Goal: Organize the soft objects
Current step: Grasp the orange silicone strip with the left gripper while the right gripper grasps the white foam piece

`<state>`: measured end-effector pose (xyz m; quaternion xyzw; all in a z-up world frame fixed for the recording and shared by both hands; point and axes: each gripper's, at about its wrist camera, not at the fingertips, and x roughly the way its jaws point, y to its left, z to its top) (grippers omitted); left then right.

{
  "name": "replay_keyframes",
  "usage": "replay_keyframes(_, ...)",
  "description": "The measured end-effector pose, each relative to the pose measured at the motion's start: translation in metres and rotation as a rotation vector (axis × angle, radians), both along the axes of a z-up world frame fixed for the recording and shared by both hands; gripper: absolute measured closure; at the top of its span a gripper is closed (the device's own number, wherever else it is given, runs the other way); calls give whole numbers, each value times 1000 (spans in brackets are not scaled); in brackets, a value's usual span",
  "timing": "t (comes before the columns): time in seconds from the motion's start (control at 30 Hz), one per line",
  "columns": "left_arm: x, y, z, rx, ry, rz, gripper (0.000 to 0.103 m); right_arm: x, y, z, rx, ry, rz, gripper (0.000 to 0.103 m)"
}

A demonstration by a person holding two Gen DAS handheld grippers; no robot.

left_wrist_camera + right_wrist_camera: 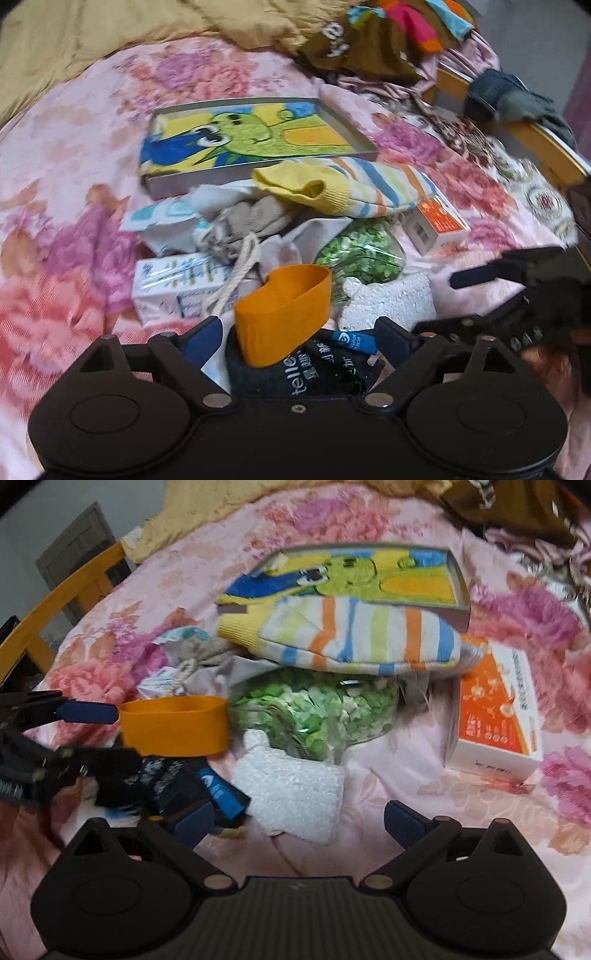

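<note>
A dark sock with an orange cuff [284,317] lies on the pink floral bedcover [74,155]. My left gripper [299,334] is open around it, and the blue pads stand just clear of its sides. The same orange cuff [173,725] shows in the right wrist view beside a blue finger [86,712] of the left gripper. My right gripper [299,823] is open just in front of a white foam block [291,794], with nothing held. A striped sock with a yellow cuff [343,188] lies on top of the pile.
The pile also holds a bag of green bits [317,709], an orange and white box [495,716], a tissue pack [177,284], a grey cloth with a cord [251,218] and a framed cartoon picture [251,136]. A brown garment [362,44] lies beyond. A yellow wooden rail [55,602] edges the bed.
</note>
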<state>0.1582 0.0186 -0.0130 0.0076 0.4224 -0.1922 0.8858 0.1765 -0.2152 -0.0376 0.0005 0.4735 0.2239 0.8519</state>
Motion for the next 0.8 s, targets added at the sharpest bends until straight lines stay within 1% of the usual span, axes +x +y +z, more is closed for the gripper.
replay_keyframes(0.07,3,-4,-4,13,-2,-31,15,7,1,-6,11,24,1,6)
replay_keyframes(0.13,6,-5,-7,15,0,-35,19,11,2,-9,17,34,3,8)
replay_keyframes(0.2,8,-2,-8,1,5,-28,27,14,3,-12,27,43,1,12)
replay_keyframes(0.33,6,3,-5,-38,-18,-22,36,17,1,-13,71,66,-4,21)
replay_keyframes(0.37,5,4,-4,-40,-27,-25,41,16,0,-11,85,66,-5,22)
replay_keyframes(0.4,3,3,-2,-39,-35,-30,46,16,-1,-10,92,64,-4,26)
replay_keyframes(0.43,2,2,-1,-38,-41,-36,49,14,-1,-9,97,61,-2,30)
replay_keyframes(0.47,0,2,-1,-37,-45,-42,53,13,-1,-7,98,57,3,31)
replay_keyframes(0.6,-2,-4,-1,-17,-49,-72,64,9,3,-4,85,36,18,50)
replay_keyframes(0.63,-3,-5,-2,-13,-45,-81,65,8,3,-3,79,31,19,55)
replay_keyframes(0.77,-5,-9,-4,11,-49,-98,66,6,3,-3,85,29,25,63)
replay_keyframes(0.8,-6,-9,-4,12,-51,-98,66,5,2,-2,96,30,32,72)
